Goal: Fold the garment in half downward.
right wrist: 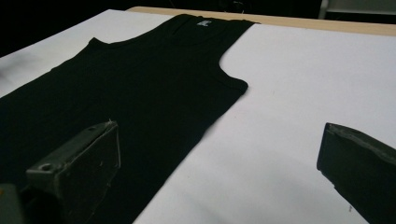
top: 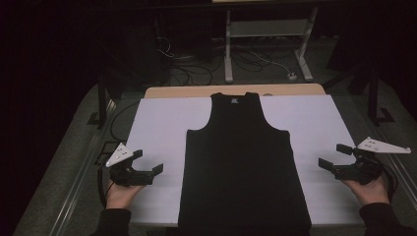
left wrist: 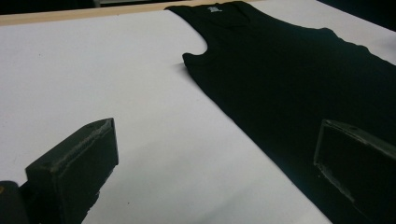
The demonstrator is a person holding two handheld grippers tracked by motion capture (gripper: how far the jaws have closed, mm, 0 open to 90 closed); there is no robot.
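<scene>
Black fabric: one sleeveless top (top: 243, 167), laid flat at the desk's centre, hem at 6 o'clock over the near edge, neck at 12 o'clock.
Tongs, count: two, one in each hand.
Left tongs (top: 149, 162): at 8 o'clock from the top, jaws spread wide with nothing between them, pointing toward the top's side edge, apart from it.
Right tongs (top: 334, 156): at 4 o'clock from the top, jaws spread wide, empty, aimed at the top's other side edge, apart from it.
Hands: two, the left hand (top: 120, 194) and the right hand (top: 366, 189), at the near corners.
Desk (top: 162, 123): one, covered by a white sheet; a wooden strip shows at 12 o'clock.
Label: one small white tag (top: 234, 100) inside the neck.
Floor beyond: a white frame (top: 268, 34) and loose cables (top: 196, 69).
</scene>
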